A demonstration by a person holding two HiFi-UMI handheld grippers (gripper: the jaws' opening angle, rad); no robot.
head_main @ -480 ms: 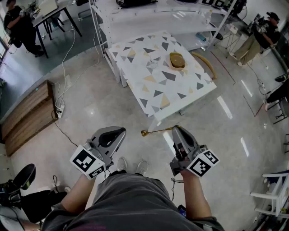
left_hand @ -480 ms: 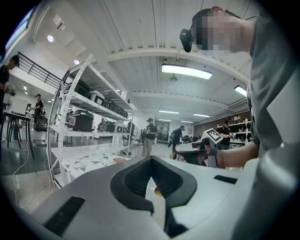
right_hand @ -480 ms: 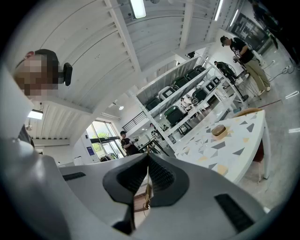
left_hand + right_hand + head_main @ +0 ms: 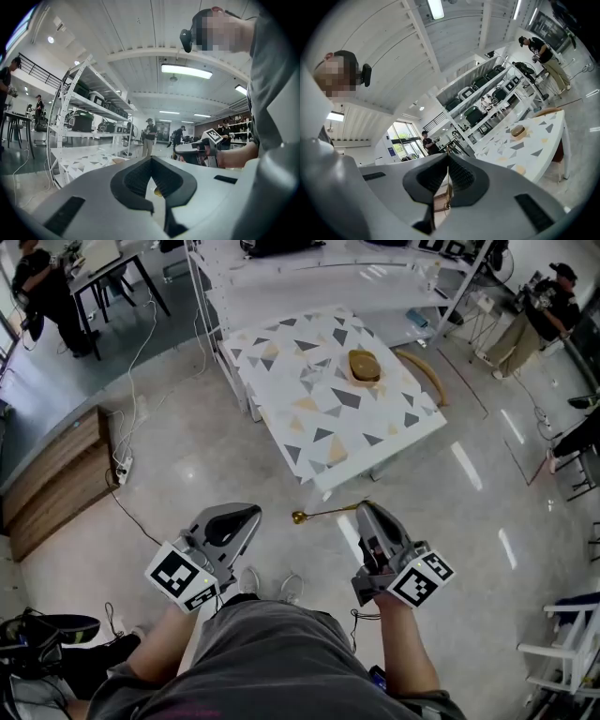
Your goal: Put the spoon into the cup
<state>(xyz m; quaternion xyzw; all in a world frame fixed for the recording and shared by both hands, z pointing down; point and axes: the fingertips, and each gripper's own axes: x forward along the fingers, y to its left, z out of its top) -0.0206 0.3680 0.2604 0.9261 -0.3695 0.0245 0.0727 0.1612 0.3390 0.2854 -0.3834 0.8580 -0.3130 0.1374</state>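
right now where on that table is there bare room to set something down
The table top is nearly all bare: the whole near half down to its front corner, and the left side. The cup stands near the far right edge. It is tighter around the table: a white rack along the far edge, a chair at the right.

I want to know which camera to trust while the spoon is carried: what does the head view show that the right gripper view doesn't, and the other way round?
Only the head view: the spoon at full length, its bowl sticking out to the left, and the left gripper beside it. Only the right gripper view: the spoon's handle edge-on between the fingers, and a ceiling light. Both: the right gripper shut on the spoon, and the cup standing on the patterned table ahead.
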